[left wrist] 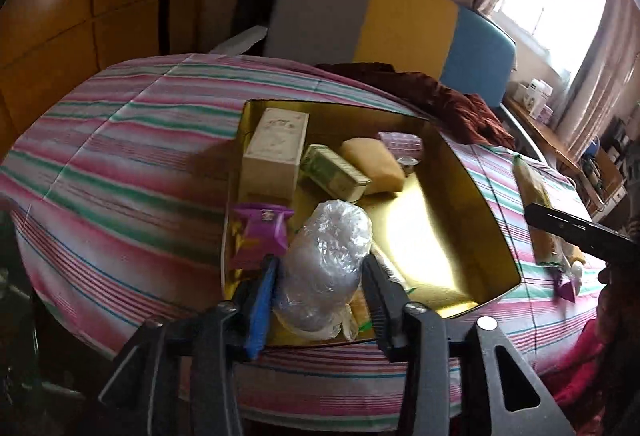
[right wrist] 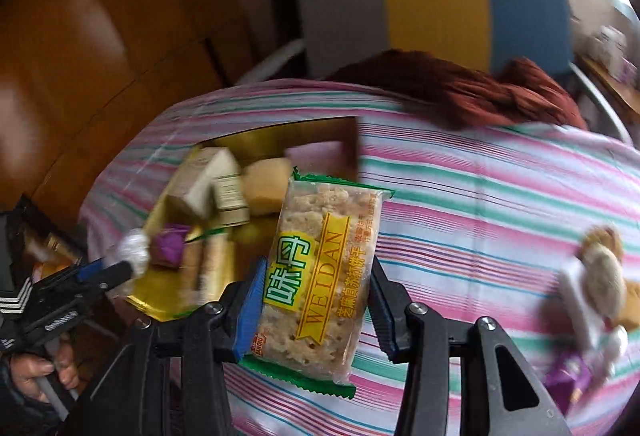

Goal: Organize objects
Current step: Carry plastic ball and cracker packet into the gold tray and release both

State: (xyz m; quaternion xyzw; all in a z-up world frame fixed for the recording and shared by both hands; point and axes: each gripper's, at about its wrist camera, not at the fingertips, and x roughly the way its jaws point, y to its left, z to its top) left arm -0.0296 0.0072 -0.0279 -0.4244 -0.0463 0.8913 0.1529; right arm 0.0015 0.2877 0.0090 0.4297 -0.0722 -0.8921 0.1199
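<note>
A gold open box [left wrist: 492, 236] lies on the striped cloth and holds a cream carton [left wrist: 276, 152], a green tin [left wrist: 334, 172], a yellow sponge-like block [left wrist: 376, 160], a pink pill case [left wrist: 400, 144] and a purple packet [left wrist: 260, 236]. My left gripper [left wrist: 320, 276] is shut on a clear plastic-wrapped bundle [left wrist: 324, 268] over the box's near end. My right gripper [right wrist: 316, 296] is shut on a Weidan cracker packet [right wrist: 324, 276], held above the cloth just right of the box [right wrist: 160, 300]. The left gripper also shows in the right wrist view [right wrist: 120, 268].
The table has a pink, green and white striped cloth [left wrist: 120, 156]. A dark red cloth [left wrist: 440, 96] lies at its far edge before a grey, yellow and blue chair [left wrist: 400, 20]. Loose snacks [right wrist: 600, 276] and a purple packet [right wrist: 568, 380] lie on the right.
</note>
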